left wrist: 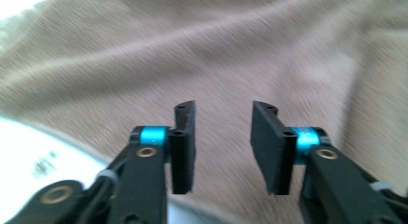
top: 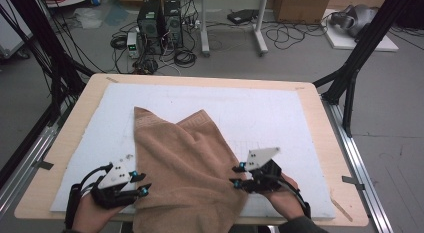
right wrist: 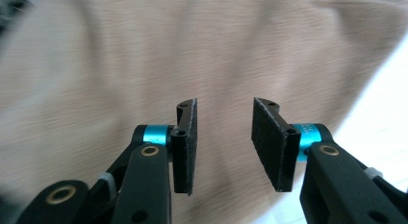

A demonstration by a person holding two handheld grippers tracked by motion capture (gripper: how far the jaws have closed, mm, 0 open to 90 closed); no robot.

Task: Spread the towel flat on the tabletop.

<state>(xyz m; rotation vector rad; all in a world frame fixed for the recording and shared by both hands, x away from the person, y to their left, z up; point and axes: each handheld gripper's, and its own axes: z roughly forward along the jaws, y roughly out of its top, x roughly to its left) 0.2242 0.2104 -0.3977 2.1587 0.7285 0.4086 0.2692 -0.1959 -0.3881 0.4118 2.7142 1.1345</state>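
A brown towel (top: 182, 163) lies rumpled on the white mat (top: 280, 113), its near end hanging over the table's front edge. My left gripper (top: 141, 183) sits at the towel's left edge, jaws apart with nothing between them. My right gripper (top: 238, 175) is at the towel's right edge, also open and empty. In the left gripper view the black pads (left wrist: 184, 144) stand apart over blurred towel (left wrist: 240, 51). The right gripper view gives the same sight: spread pads (right wrist: 185, 144) with towel (right wrist: 144, 56) behind them and white mat (right wrist: 385, 99) at the right.
The mat covers a wooden table (top: 325, 118) framed by black struts (top: 360, 58). Behind the table the floor holds computer towers (top: 160, 25), cables and cardboard boxes. A person's hands (top: 282, 200) come in at the bottom edge.
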